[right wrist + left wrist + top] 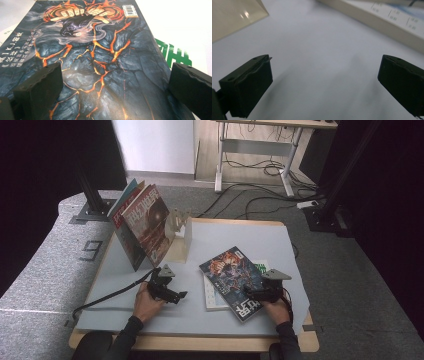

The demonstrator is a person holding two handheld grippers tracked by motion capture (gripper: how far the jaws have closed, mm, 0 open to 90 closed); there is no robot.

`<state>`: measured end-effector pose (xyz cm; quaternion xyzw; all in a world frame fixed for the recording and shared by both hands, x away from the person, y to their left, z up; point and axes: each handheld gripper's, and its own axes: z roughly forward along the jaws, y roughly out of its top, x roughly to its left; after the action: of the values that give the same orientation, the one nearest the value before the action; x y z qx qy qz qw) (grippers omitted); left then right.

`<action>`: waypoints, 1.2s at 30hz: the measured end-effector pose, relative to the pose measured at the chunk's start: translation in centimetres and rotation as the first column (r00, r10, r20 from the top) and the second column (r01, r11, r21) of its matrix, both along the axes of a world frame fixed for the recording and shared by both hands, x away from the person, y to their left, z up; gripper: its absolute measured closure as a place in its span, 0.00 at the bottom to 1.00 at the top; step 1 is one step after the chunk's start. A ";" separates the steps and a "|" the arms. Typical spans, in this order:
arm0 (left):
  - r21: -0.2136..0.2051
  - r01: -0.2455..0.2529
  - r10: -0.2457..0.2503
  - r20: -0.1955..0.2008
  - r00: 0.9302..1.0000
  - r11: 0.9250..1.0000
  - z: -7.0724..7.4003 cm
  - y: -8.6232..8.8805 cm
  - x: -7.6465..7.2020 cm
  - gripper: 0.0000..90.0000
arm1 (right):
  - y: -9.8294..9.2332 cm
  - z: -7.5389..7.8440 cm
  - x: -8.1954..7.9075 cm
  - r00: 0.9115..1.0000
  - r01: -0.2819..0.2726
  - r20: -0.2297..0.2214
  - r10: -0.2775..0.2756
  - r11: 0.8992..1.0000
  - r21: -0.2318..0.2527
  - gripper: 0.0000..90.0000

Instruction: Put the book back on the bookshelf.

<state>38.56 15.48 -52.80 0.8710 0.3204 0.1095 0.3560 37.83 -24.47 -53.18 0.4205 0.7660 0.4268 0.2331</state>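
Note:
A dark magazine (231, 274) with a glowing lava cover (100, 55) lies flat on a white book (212, 296) at the table's right centre. My right gripper (251, 293) hovers over the magazine's near end. Its jaws (116, 72) stand wide open above the cover, with nothing pinched. My left gripper (179, 295) is low over the bare grey mat left of the books. It is open too (325, 65), with only the table surface between its fingers. The white book's edge (387, 25) lies just beyond it.
Several magazines (145, 222) lean upright against a clear acrylic stand (181, 232) at the back left; its corner (234, 17) is near my left gripper. The white book's green lettering (175, 53) peeks out on the right. The grey mat (240, 235) covers the wooden table.

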 end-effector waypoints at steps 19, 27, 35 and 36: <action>0.045 0.000 0.001 -0.002 1.000 0.999 -0.4 -0.4 0.0 0.01 | 0.0 0.0 0.1 1.000 -0.007 -0.002 0.007 1.000 0.001 0.00; 0.044 0.000 0.000 -0.003 1.000 0.999 -0.4 -0.4 0.0 0.01 | 0.0 0.1 0.1 1.000 -0.007 -0.005 0.006 1.000 -0.005 0.00; 0.045 0.017 -0.017 -0.006 1.000 0.999 -0.3 -0.3 0.1 0.01 | -0.4 0.4 -0.3 0.999 -0.024 -0.024 0.023 0.999 -0.024 0.01; 0.045 0.021 -0.021 -0.008 1.000 0.999 -0.3 -0.3 0.1 0.01 | -0.5 0.5 -0.3 0.999 -0.024 -0.027 0.024 0.999 -0.027 0.01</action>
<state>38.66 15.22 -53.10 0.8826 0.3099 0.1097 0.3362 37.48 -25.01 -52.71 0.4137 0.7797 0.4134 0.2237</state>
